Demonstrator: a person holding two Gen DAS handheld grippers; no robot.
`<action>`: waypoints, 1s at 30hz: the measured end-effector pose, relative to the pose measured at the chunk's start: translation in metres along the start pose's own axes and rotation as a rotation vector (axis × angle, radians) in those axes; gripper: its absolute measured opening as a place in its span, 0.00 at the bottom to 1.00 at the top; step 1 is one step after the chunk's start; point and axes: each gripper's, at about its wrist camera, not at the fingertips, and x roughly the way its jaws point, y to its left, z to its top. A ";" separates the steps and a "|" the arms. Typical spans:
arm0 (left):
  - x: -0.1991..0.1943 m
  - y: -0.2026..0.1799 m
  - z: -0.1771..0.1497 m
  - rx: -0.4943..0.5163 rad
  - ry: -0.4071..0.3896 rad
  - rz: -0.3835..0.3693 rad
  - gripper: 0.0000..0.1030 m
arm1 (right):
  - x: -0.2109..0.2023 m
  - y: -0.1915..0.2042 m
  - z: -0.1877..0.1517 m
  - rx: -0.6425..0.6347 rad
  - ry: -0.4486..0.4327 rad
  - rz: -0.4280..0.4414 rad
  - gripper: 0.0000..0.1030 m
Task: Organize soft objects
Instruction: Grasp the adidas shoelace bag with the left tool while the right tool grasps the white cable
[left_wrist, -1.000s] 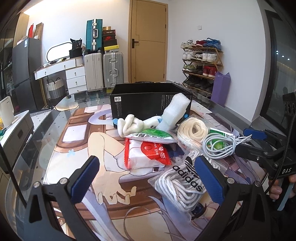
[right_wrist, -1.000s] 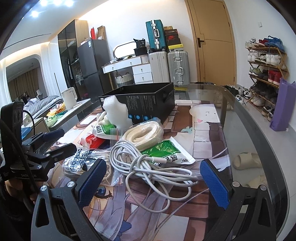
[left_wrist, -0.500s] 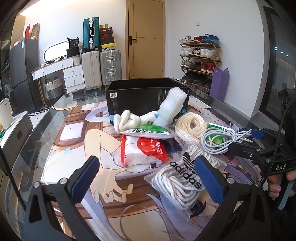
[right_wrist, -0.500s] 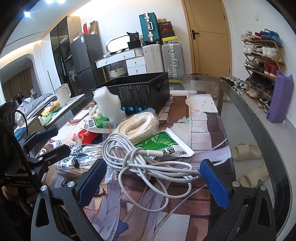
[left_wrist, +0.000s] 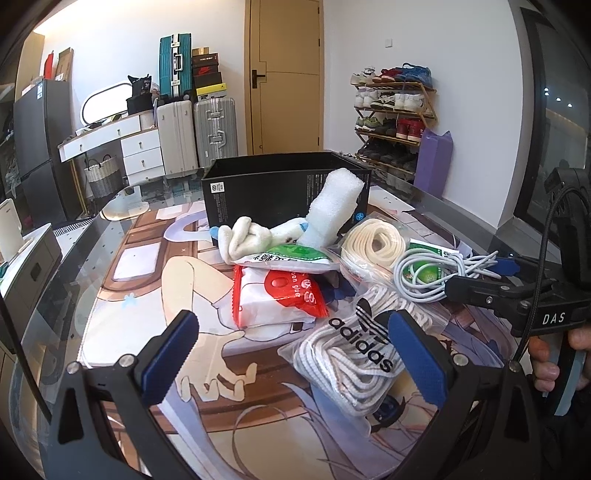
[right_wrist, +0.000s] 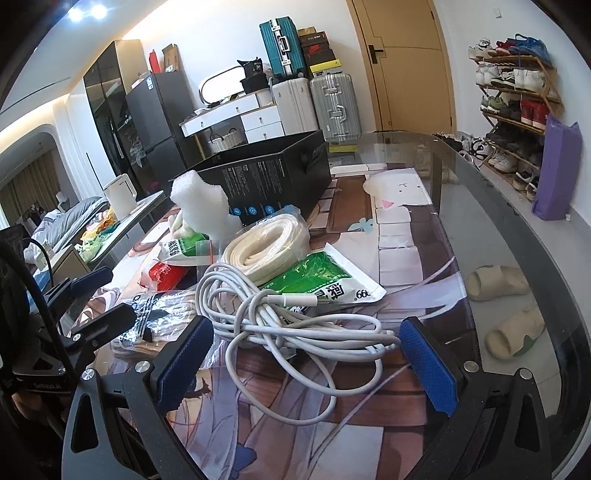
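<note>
A pile of soft things lies on the printed mat in front of a black open box (left_wrist: 280, 188) (right_wrist: 266, 177). It holds a white foam piece (left_wrist: 334, 210) (right_wrist: 201, 206), a white sock bundle (left_wrist: 255, 236), a red and white packet (left_wrist: 280, 295), a bagged cream lace coil (left_wrist: 373, 242) (right_wrist: 269, 247), a green packet (right_wrist: 317, 277), a white cable (left_wrist: 432, 269) (right_wrist: 288, 325) and an adidas bag of laces (left_wrist: 358, 354). My left gripper (left_wrist: 291, 360) (right_wrist: 107, 297) is open just before the adidas bag. My right gripper (right_wrist: 306, 363) (left_wrist: 480, 275) is open, fingers either side of the cable.
The glass table's curved edge (right_wrist: 517, 229) runs along the right, with slippers (right_wrist: 495, 282) on the floor below. A shoe rack (left_wrist: 395, 110), suitcases (left_wrist: 195, 136), a white dresser (left_wrist: 122, 147) and a door stand beyond the table. A hand (left_wrist: 546, 362) holds the right gripper.
Both grippers have shifted slightly closer to the pile; the right one has edged in on the cable. Nothing was grasped and the objects lie as before.
</note>
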 end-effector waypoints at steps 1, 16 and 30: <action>0.000 0.000 0.000 -0.001 0.000 -0.001 1.00 | 0.000 0.000 0.000 0.002 -0.001 0.001 1.00; 0.000 0.000 0.000 -0.004 0.001 0.000 1.00 | -0.003 0.000 -0.002 0.002 -0.009 0.043 0.75; -0.001 -0.001 0.001 -0.002 0.009 -0.024 1.00 | -0.021 0.001 -0.002 -0.026 -0.083 0.084 0.65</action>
